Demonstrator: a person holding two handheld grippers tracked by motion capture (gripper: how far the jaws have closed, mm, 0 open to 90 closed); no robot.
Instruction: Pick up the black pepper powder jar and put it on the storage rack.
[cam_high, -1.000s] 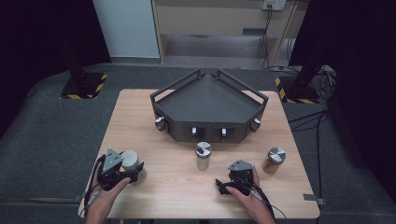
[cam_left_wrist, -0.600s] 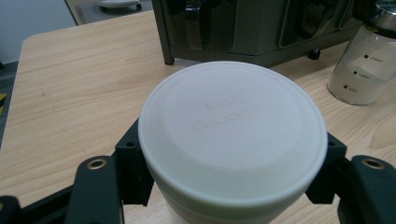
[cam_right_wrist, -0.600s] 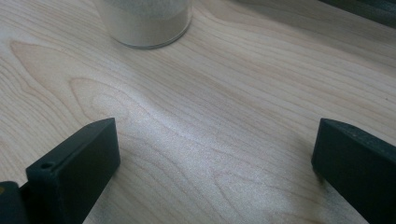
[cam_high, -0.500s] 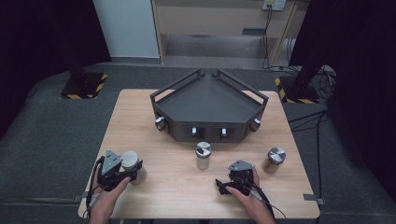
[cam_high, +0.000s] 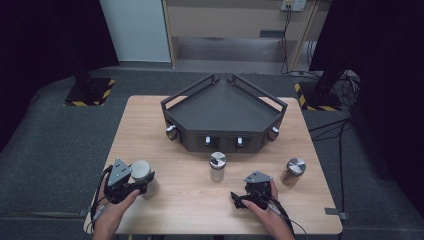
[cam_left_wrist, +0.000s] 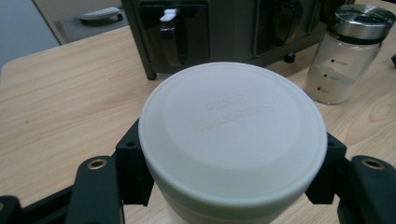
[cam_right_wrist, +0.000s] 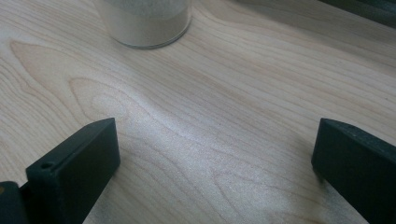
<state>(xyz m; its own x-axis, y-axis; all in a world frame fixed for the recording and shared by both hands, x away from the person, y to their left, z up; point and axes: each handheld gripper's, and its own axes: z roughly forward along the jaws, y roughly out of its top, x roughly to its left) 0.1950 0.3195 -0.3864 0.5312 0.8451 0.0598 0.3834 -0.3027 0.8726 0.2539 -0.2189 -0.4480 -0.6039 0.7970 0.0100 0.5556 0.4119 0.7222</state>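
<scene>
My left gripper is at the near left of the wooden table, shut on a white-lidded jar. In the left gripper view the jar's round white lid sits between the two black jaws of the left gripper. My right gripper rests low at the near right, open, with bare wood between the jaws of the right gripper. A metal-capped glass jar of pale powder stands just beyond it; its base shows at the top of the right gripper view.
A black angular tray with raised rails takes up the far middle of the table, small knobs along its front. A second metal-capped jar stands at the right. The left gripper view also shows a metal-capped jar and the tray's front.
My left gripper with the white-lidded jar has drifted slightly toward the near left. The right gripper has not moved.
</scene>
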